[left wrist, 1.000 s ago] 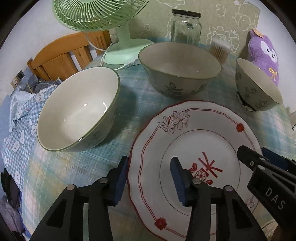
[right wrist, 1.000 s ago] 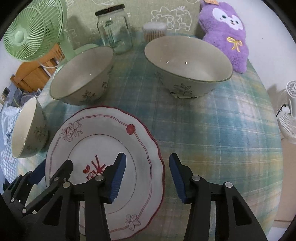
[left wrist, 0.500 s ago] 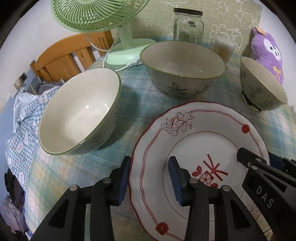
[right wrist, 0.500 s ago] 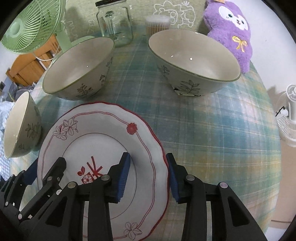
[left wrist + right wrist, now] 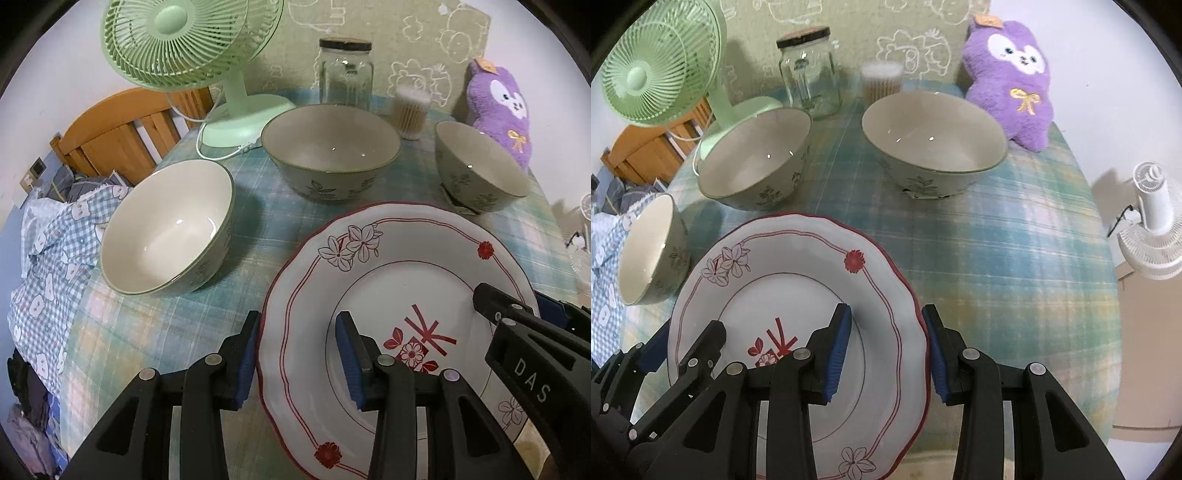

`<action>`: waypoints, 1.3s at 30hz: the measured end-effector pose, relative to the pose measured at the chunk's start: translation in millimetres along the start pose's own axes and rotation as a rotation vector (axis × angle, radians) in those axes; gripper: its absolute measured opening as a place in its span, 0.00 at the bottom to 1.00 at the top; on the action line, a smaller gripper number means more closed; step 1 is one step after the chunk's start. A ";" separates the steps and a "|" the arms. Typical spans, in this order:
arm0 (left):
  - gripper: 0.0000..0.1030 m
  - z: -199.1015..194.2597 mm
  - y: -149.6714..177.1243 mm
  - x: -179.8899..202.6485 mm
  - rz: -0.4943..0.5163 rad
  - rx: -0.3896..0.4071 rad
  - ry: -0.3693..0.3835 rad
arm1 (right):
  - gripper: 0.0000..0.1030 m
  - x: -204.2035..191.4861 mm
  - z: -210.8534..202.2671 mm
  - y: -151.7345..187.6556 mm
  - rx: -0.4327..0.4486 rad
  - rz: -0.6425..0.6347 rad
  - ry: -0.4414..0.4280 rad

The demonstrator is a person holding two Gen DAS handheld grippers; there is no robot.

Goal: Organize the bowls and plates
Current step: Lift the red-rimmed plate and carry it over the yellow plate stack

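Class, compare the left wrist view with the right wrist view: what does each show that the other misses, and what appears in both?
Only the left wrist view shows the wooden headboard's full curve and the whole pile of checked cloth beside the table.

Only the right wrist view shows the white fan past the table's edge clearly.

Both show the plate, three bowls, including the middle bowl, the green fan, glass jar, cotton swab tub, purple plush, and the left gripper and right gripper straddling opposite plate rims.

- Looking steeply down from the left wrist, close over the plate.
- Looking likewise from the right wrist.
- Sharing plate, bowls, bench.
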State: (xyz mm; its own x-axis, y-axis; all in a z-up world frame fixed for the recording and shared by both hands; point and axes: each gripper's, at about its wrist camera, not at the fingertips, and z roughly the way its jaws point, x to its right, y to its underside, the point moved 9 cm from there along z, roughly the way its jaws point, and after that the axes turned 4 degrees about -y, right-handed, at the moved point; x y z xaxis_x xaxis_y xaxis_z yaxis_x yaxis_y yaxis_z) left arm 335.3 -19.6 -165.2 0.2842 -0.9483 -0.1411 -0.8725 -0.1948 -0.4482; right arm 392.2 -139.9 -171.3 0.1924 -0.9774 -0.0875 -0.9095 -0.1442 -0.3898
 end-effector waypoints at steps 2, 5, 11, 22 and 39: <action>0.40 -8.6 2.2 0.3 0.003 0.007 0.008 | 0.41 3.8 -12.8 5.1 0.013 0.008 0.005; 0.40 -22.6 5.9 0.5 0.011 0.022 0.020 | 0.41 10.3 -32.4 17.0 0.031 0.022 0.012; 0.40 -50.0 15.5 -0.3 0.029 0.053 0.047 | 0.41 14.8 -68.6 41.7 0.066 0.047 0.026; 0.40 -90.3 59.9 20.9 0.139 0.085 0.118 | 0.41 41.6 -113.5 105.4 0.082 0.135 0.106; 0.40 -97.3 128.2 68.6 0.240 0.032 0.138 | 0.41 94.4 -118.2 181.8 0.032 0.189 0.138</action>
State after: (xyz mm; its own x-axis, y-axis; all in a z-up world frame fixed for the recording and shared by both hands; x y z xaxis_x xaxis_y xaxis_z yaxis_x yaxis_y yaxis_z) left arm 204.3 -134.1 -146.5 0.0119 -0.9920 -0.1257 -0.8947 0.0455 -0.4444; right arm 201.5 -276.6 -142.1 -0.0339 -0.9988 -0.0365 -0.9123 0.0458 -0.4070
